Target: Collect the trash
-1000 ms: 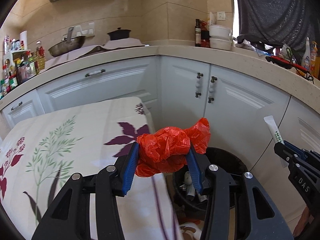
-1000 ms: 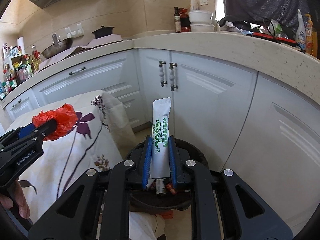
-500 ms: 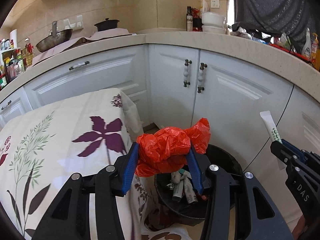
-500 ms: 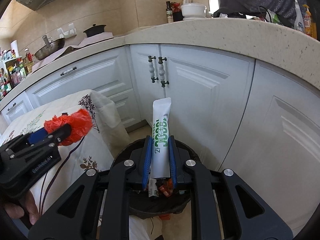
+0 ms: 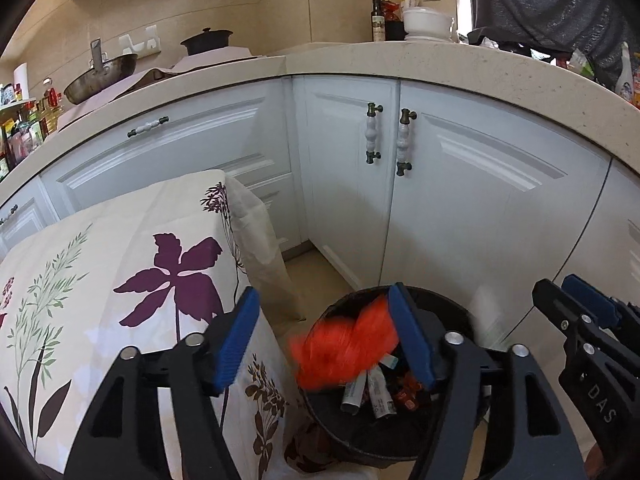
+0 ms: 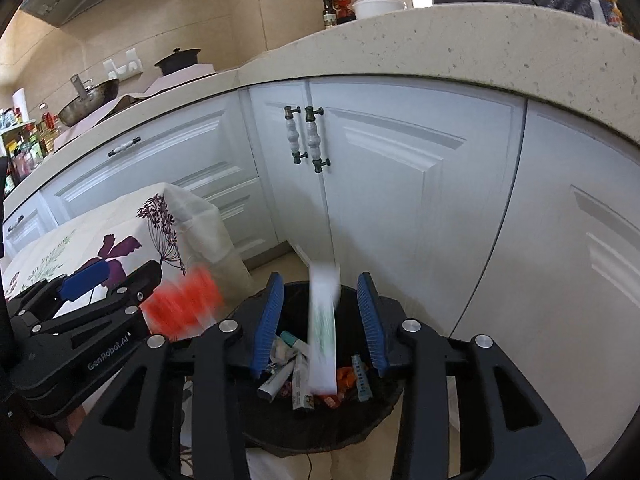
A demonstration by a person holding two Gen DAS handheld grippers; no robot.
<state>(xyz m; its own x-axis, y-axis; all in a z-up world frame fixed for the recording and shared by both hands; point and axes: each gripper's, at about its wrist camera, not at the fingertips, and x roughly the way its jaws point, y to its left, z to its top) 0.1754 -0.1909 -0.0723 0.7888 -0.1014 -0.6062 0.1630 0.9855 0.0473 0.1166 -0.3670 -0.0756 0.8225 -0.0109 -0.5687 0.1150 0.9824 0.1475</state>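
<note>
Trash bin [image 6: 384, 412], one red bag [image 5: 344, 350], one white sachet [image 6: 324, 332], both tongs opening, pieces loose between the jaws

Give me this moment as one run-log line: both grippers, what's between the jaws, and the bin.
left gripper: jaws opening, red plastic bag dropping | right gripper: jaws opening, white sachet falling free | black bin: below both, holds wrappers

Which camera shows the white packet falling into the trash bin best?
The right wrist view: the white packet drops, blurred, between the opening jaws of the right gripper, touching neither pad, straight above the black trash bin. The left wrist view shows no packet, only the right gripper's side and the bin.
</note>
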